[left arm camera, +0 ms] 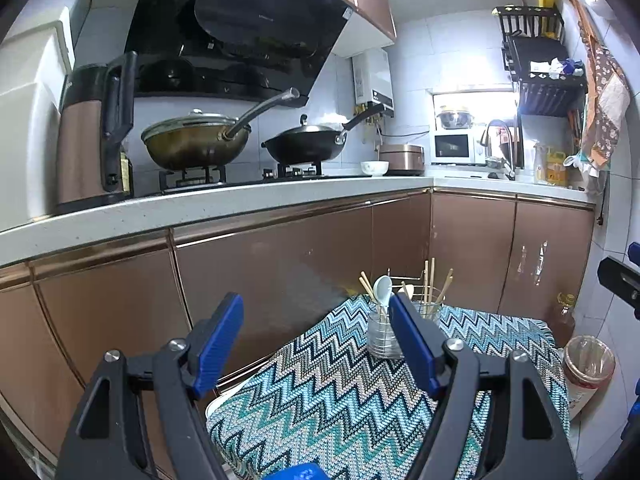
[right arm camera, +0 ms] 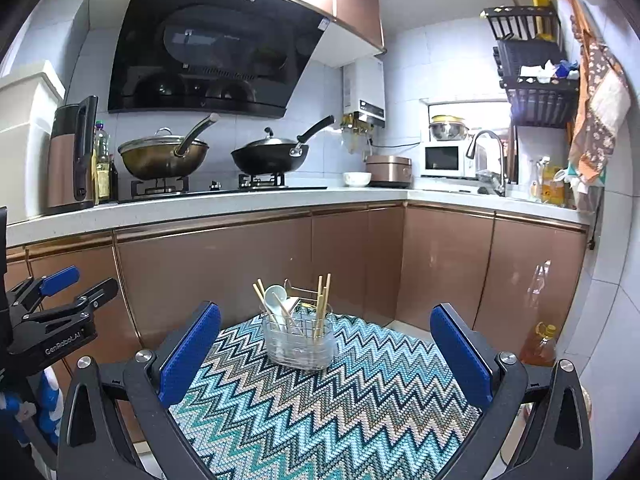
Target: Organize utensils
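Both the left gripper [left arm camera: 316, 340] and right gripper [right arm camera: 326, 354] gape wide, holding nothing. Ahead of them, the clear utensil holder [right arm camera: 299, 342] with chopsticks [right arm camera: 322, 306] and spoon [right arm camera: 275, 296] stands on the zigzag cloth [right arm camera: 320, 400].

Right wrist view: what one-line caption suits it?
Open right gripper faces a clear utensil holder of chopsticks and spoons on a zigzag cloth.

Table [right arm camera: 224, 384] draped in a woven zigzag cloth [right arm camera: 320, 408] of teal, blue, black and beige. On the cloth, toward its far end, stands one clear ribbed plastic utensil holder [right arm camera: 300, 344], upright. Rest of cloth bare.
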Motion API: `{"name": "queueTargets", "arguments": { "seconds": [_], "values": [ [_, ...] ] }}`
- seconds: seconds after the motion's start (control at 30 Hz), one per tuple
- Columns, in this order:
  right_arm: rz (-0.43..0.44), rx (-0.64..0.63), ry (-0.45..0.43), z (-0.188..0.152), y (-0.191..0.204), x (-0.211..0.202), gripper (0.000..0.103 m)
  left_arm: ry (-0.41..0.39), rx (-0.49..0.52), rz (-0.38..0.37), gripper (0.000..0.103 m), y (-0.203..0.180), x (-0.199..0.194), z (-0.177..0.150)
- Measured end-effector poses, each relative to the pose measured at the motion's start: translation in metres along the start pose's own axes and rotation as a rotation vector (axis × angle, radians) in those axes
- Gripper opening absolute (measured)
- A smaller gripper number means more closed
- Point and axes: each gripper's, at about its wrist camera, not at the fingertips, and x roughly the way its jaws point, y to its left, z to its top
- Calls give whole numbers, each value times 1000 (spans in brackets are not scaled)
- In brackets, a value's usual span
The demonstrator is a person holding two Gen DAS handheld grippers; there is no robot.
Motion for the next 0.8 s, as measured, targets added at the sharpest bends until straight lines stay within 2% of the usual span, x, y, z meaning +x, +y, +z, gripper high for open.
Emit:
{"name": "queueTargets", "arguments": {
  "seconds": [0.33, 0.8],
  "values": [
    [-32, -14, -41, 4, 0, -34, 103, -65, 13, -12, 75, -3, -32, 8],
    [-71, -37, -69, 7, 4, -57, 103, -116, -12, -13, 79, 7, -60, 10]
  ]
}}
